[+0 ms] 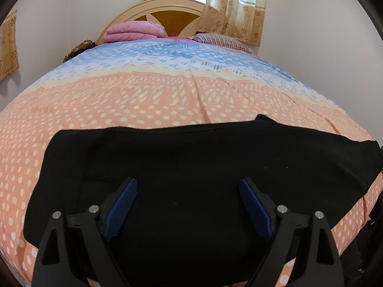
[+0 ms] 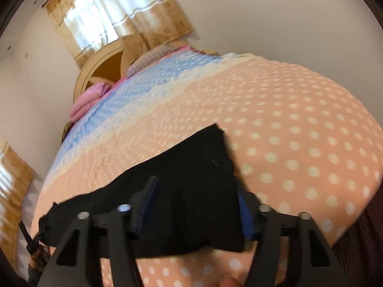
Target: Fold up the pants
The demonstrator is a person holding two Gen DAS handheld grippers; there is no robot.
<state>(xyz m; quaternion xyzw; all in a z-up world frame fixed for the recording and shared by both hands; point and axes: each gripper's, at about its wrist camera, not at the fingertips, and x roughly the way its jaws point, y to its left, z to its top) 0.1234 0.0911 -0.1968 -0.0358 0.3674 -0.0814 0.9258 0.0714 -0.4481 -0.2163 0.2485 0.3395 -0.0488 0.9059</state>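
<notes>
Between the spread, empty fingers of the left gripper (image 1: 188, 184) and right gripper (image 2: 195, 184) lie black pants (image 1: 191, 167) — flat, matte — on a peach polka-dot bedspread (image 1: 119, 100); headboard (image 1: 153, 7) and curtains (image 1: 227, 4) beyond.

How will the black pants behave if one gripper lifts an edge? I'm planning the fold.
The black pants lie flat, moulded to the bedspread, so probably floppy, sagging. The matte knit probably grips the ribbed pads.
</notes>
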